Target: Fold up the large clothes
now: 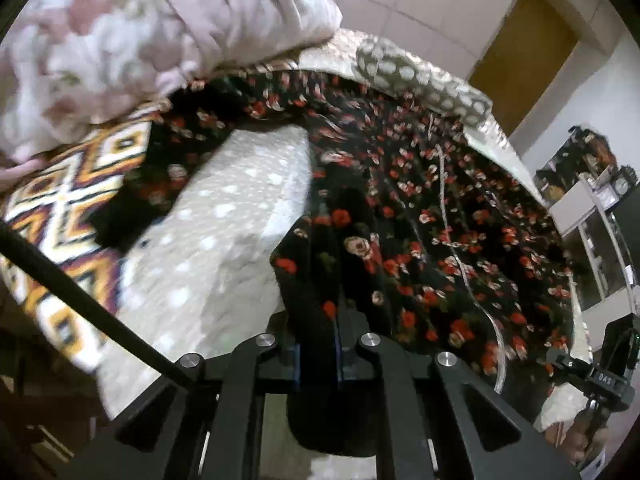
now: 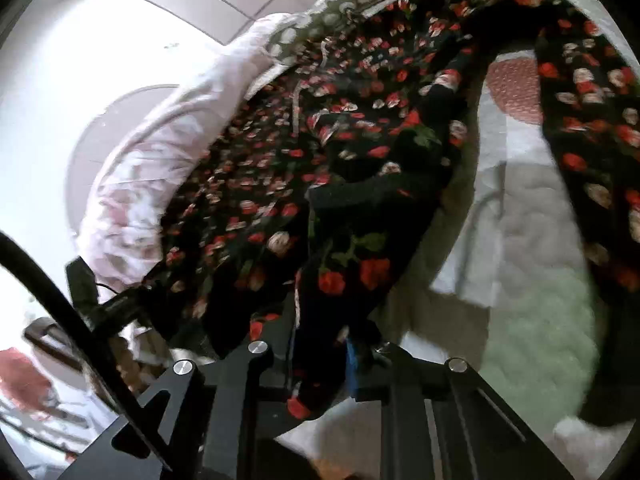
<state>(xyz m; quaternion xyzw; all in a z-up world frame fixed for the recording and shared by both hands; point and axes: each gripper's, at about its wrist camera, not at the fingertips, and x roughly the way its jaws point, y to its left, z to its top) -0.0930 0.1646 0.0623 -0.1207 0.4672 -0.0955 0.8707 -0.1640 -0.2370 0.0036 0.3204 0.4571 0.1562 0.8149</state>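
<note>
A large black garment with red and cream flowers [image 1: 420, 200] lies spread over the bed, with a thin pale cord running across it. In the left wrist view my left gripper [image 1: 338, 340] sits at the garment's near edge. Its jaws are shut, with a fold of the floral cloth pinched between them. In the right wrist view the same garment [image 2: 320, 140] is bunched and partly lifted. My right gripper [image 2: 324, 360] is shut on a hanging bundle of that cloth, and a blue pad shows beside the fabric.
A pale spotted bed cover [image 1: 240, 208] lies under the garment. A pink blotched quilt [image 1: 140, 32] is heaped at the back left, beside a cloth with orange and white geometric print [image 1: 68, 200]. A grey dotted pillow [image 1: 420, 76] lies beyond. A door [image 1: 524, 48] and shelves [image 1: 592, 208] stand at the right.
</note>
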